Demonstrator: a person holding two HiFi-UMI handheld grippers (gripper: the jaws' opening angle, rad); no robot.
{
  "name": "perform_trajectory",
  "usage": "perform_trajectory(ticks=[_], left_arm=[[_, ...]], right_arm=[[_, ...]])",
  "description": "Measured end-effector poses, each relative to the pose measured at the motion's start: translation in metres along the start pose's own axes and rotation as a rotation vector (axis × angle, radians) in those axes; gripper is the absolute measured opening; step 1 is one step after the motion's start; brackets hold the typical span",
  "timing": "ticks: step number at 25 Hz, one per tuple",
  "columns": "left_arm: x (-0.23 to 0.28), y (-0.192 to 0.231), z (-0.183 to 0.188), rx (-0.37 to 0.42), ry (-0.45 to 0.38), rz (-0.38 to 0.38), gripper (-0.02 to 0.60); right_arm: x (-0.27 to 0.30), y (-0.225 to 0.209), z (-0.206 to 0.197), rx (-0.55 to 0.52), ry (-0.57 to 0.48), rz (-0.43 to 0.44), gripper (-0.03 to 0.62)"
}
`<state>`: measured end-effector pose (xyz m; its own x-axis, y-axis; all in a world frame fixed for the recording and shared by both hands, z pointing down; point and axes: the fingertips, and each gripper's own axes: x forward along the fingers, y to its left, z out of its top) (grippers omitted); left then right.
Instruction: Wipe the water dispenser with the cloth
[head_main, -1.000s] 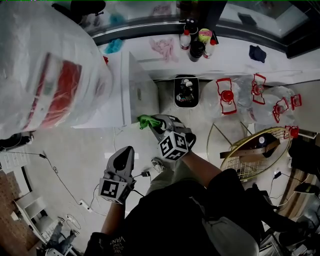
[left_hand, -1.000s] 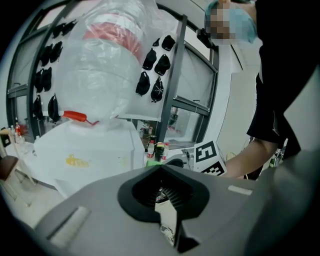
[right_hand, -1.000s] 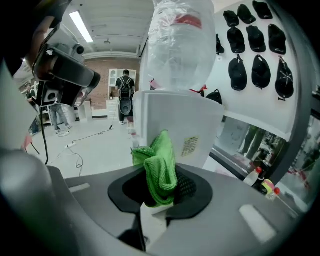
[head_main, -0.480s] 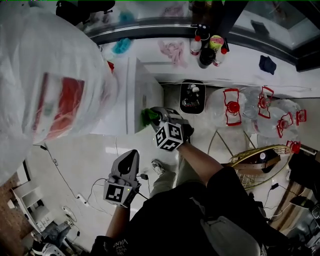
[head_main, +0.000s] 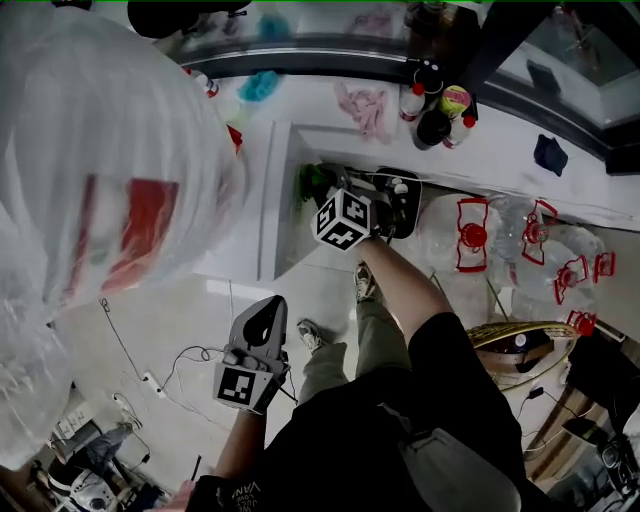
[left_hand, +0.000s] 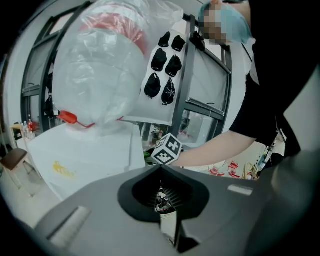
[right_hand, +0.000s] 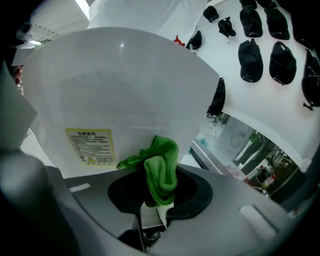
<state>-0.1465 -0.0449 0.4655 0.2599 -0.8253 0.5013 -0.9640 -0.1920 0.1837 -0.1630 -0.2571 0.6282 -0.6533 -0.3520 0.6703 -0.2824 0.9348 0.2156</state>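
Note:
The white water dispenser (head_main: 285, 200) stands under a large plastic-wrapped bottle (head_main: 95, 190) that fills the head view's left. My right gripper (head_main: 322, 190) is shut on a green cloth (right_hand: 159, 172), which it holds against the dispenser's white side wall (right_hand: 115, 105) close to a yellow label (right_hand: 90, 146). The cloth (head_main: 312, 180) shows as a green bunch beside the marker cube. My left gripper (head_main: 262, 325) hangs lower, away from the dispenser, jaws together with nothing between them (left_hand: 162, 202). The dispenser (left_hand: 85, 150) and bottle (left_hand: 100, 70) also show in the left gripper view.
Behind the dispenser runs a white counter (head_main: 500, 125) with bottles (head_main: 432, 100), a pink rag (head_main: 365, 108) and a dark cloth (head_main: 548, 152). Empty water jugs with red handles (head_main: 500, 240) and a black bin (head_main: 398, 200) stand to the right. Cables (head_main: 180, 360) lie on the floor.
My right gripper has carried the green cloth up the dispenser's side, from its lower part to near the top. The left gripper has stayed low and shut.

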Motion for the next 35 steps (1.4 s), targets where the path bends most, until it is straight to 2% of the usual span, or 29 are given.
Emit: perform_trajectory(ticks=[6,9,14,20,26,35], left_arm=[[-0.001,0.002,0.001,-0.017,-0.004,0.017,0.002],[-0.003,0.004,-0.001,-0.019,0.006,0.019,0.002],[-0.009,0.004,-0.003,-0.01,0.008,0.007,0.002],[-0.02,0.0,-0.002,0.012,-0.004,-0.031,0.002],[-0.033,-0.003,-0.009,0.047,0.008,-0.077,0.002],[-0.047,-0.018,-0.016,0.109,0.03,-0.122,0.002]], right_arm=[[0.025,-0.045,0.001,0.011,0.05,-0.053,0.091],[0.029,-0.063,0.002,0.052,0.06,-0.086,0.091],[0.016,-0.066,-0.006,0.102,0.06,-0.127,0.091],[-0.034,-0.036,-0.023,0.157,0.029,-0.154,0.091],[-0.096,0.033,-0.038,0.2,-0.011,-0.16,0.091],[-0.118,0.144,-0.052,0.229,-0.009,-0.062,0.091]])
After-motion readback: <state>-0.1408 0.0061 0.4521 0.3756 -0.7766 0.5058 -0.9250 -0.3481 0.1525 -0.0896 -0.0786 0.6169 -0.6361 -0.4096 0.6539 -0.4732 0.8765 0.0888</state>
